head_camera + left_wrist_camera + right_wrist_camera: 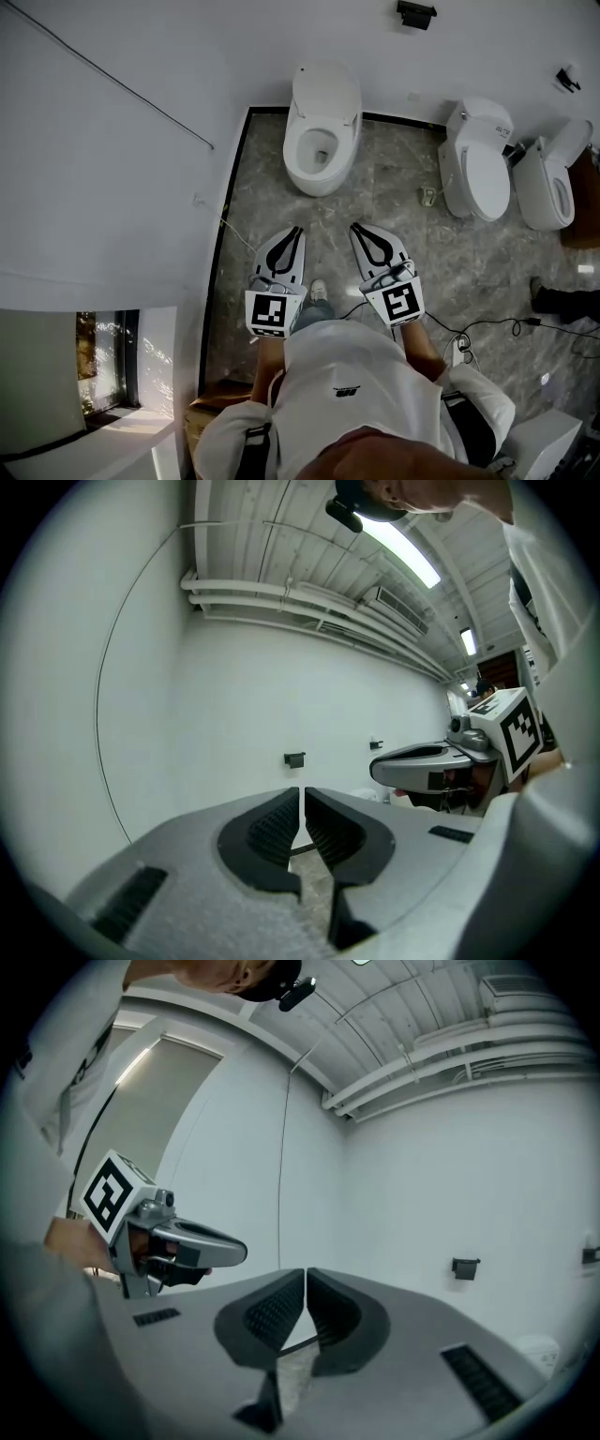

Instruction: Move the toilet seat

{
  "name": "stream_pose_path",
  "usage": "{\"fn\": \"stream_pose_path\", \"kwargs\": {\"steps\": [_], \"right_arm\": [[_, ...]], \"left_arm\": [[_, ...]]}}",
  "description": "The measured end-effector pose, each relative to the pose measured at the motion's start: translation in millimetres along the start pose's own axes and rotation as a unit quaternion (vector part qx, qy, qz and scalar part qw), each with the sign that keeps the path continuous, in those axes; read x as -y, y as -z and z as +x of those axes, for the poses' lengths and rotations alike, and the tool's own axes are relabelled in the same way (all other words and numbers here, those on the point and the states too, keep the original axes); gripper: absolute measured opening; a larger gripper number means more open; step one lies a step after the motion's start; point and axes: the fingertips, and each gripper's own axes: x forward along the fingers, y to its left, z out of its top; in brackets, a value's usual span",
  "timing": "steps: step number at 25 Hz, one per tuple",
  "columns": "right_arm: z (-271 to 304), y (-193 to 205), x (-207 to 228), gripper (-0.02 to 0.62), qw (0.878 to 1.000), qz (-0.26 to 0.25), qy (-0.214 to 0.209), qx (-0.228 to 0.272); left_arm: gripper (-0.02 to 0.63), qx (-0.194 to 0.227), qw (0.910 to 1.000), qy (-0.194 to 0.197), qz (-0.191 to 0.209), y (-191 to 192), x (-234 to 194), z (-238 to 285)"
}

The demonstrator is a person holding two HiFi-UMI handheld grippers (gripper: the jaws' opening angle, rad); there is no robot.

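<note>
White toilet seat (345,150), oval ring lying flat, lid (325,89) raised behind

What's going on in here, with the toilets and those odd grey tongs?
A person stands on the stone floor facing a white toilet whose lid is up. Each hand holds a tool: the left tongs and the right tongs are both shut and empty. They point toward the toilet without touching it. Off to the right, two more toilets stand untouched.

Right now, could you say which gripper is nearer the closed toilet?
Right. The right gripper is left of the closed toilet and short of it; the left gripper is farther left.
</note>
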Motion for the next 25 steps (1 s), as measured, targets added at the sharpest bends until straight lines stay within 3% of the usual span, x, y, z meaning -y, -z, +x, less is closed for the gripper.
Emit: {"fn": "stream_pose_path", "kwargs": {"steps": [12, 25], "right_arm": [[83, -3, 7, 0.032, 1.000, -0.007, 0.023, -0.014], [118, 4, 12, 0.032, 0.999, -0.010, 0.034, -0.027]], "left_arm": [[0.040, 0.017, 0.9995, 0.027, 0.002, -7, -81, 39], [0.040, 0.018, 0.9990, 0.038, -0.011, 5, -112, 64]]}}
